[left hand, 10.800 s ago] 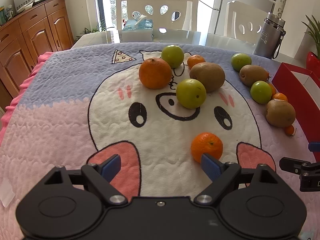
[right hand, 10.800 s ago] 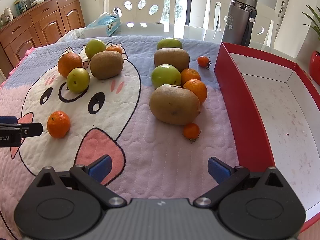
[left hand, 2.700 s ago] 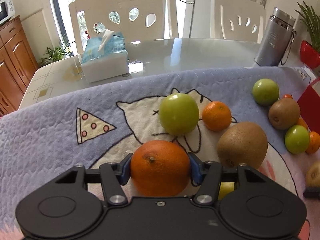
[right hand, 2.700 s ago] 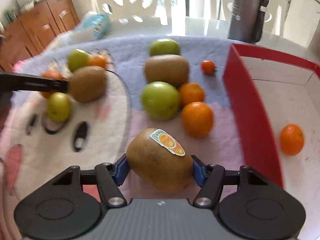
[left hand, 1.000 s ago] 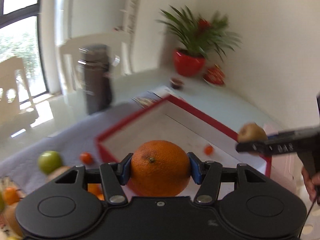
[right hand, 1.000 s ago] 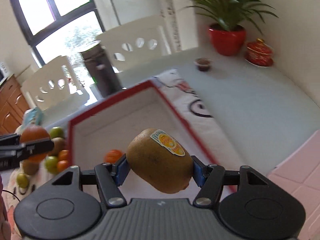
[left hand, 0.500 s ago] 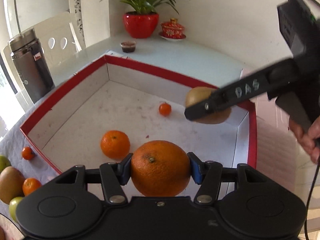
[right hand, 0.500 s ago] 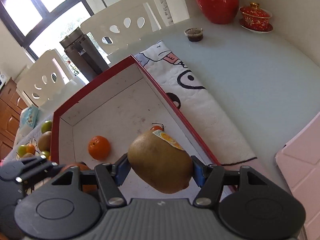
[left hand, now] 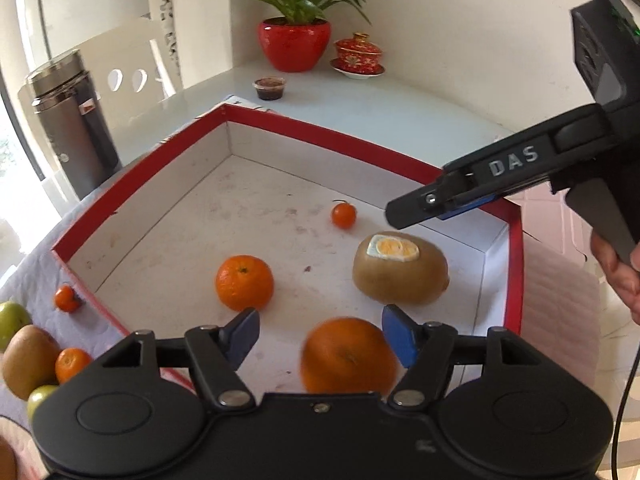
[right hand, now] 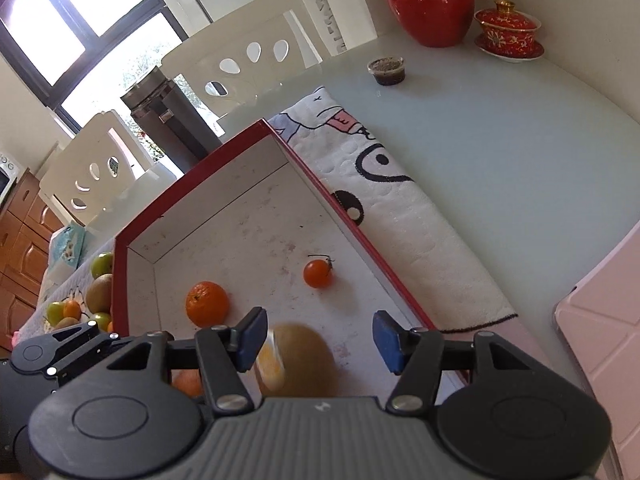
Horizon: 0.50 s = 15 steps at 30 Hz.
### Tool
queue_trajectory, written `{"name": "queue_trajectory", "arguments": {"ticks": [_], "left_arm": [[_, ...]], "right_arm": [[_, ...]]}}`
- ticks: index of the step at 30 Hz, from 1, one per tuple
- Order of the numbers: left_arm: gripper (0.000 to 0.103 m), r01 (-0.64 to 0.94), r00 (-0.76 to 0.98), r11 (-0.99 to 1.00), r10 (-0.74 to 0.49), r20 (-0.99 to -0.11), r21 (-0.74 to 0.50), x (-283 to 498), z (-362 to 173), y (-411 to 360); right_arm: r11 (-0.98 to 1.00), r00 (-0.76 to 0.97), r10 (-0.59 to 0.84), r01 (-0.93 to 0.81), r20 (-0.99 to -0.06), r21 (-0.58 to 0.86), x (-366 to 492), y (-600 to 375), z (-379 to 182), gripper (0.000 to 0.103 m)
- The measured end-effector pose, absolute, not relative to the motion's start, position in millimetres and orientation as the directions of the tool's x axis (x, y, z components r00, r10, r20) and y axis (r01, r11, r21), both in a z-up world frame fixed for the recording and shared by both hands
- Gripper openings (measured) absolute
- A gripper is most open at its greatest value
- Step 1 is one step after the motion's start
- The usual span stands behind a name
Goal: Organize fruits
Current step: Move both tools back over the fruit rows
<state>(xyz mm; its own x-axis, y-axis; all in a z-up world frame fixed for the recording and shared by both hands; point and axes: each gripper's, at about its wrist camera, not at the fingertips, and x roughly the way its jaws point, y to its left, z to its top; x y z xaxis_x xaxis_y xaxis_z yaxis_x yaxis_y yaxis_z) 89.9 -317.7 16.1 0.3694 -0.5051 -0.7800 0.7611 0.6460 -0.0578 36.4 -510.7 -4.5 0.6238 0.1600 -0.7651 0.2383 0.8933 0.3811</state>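
Observation:
Over the red box with a white floor, my left gripper is opening. The big orange is blurred just below its parted blue pads, free of them. My right gripper stands open above the same box. The kiwi with the yellow sticker is blurred beneath it. In the left wrist view that kiwi lies on the box floor under the right gripper. A small orange and a cherry tomato also lie in the box.
Outside the box's left wall, a kiwi, green apples and small oranges lie on the blanket. On the glass table stand a steel flask, a red plant pot, a red lidded cup and a sauce tub. A pink folder lies at the right.
Both grippers have opened. The big orange has slipped down out of the left pads, and the kiwi has dropped from the right pads onto the box floor.

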Motion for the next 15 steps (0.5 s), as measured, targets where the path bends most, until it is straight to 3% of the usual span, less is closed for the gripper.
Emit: {"name": "queue_trajectory", "arguments": {"ticks": [2, 15], "left_arm": [[0.081, 0.755, 0.371, 0.652, -0.509, -0.776, -0.067, 90.8, 18.3, -314.2], [0.081, 0.658, 0.453, 0.748, -0.491, -0.744, -0.093, 103.9, 40.1, -269.8]], "right_arm": [[0.892, 0.633, 0.16, 0.236, -0.757, 0.386, 35.3, -511.2, -1.9, 0.066], [0.903, 0.636, 0.125, 0.245, -0.761, 0.353, 36.1, -508.7, 3.4, 0.069]]}}
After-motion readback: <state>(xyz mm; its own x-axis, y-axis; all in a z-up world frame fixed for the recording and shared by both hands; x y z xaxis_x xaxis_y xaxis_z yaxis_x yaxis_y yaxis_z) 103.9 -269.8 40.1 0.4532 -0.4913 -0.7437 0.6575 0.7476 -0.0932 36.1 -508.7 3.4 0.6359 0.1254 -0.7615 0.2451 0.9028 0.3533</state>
